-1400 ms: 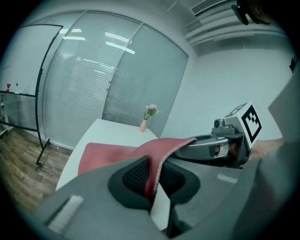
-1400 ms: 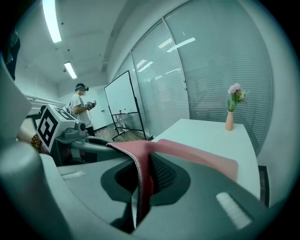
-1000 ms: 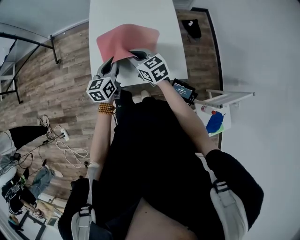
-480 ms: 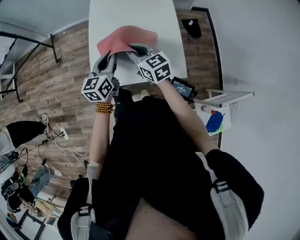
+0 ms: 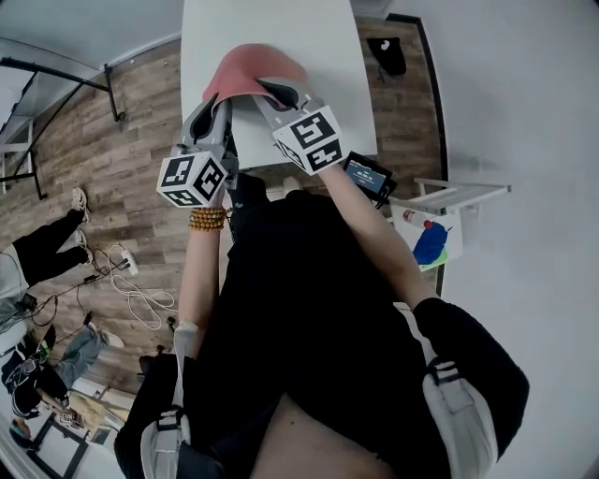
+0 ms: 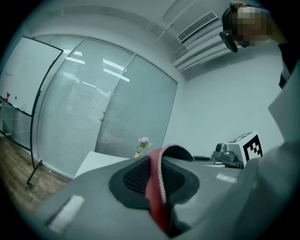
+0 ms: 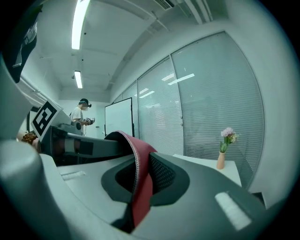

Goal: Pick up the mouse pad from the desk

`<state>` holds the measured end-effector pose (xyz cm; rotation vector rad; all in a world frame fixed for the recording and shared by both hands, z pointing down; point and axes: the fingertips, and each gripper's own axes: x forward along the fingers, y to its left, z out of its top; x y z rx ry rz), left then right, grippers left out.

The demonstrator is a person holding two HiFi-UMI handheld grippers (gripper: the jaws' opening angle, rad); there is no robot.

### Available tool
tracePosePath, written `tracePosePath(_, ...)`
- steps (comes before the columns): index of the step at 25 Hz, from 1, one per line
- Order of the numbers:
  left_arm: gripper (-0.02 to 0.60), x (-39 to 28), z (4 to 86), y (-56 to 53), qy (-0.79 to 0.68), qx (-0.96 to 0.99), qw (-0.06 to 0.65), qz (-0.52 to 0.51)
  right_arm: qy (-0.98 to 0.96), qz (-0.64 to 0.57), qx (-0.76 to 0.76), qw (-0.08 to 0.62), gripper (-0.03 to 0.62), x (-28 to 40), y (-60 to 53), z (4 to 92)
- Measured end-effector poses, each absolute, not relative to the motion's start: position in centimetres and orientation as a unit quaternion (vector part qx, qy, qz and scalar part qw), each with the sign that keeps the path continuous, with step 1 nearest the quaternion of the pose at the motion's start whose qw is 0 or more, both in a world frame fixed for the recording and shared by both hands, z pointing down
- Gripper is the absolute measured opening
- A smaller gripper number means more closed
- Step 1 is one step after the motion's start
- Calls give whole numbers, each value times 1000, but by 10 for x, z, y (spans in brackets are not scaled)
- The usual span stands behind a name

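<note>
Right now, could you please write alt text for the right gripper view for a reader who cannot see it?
The right gripper is shut on the edge of a red mouse pad, which arches up and away to the left. Behind are a white table bearing a vase of flowers, glass walls with blinds and a distant person.

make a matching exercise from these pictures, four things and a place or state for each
1 red soft mouse pad
2 white rectangular desk
3 small peach vase with flowers
4 white tangled cable

a lying on the wood floor
b clamped by left gripper and right gripper, arched
c standing upright on a tabletop
d below the raised pad

Pairs: 1-b, 2-d, 3-c, 4-a
</note>
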<state>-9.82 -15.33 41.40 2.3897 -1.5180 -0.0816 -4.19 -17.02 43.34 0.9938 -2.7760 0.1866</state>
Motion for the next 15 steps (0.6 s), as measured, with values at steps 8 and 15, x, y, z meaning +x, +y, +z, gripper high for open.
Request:
tracePosePath(8,28,-106,389,-145,-559,825,83,-15,-936,-7,337,101,41,-50,-161,406)
tracePosePath(15,28,-111,374,-137,-588,808,18,3,-927,-71,356,97,43,-51,-155,384)
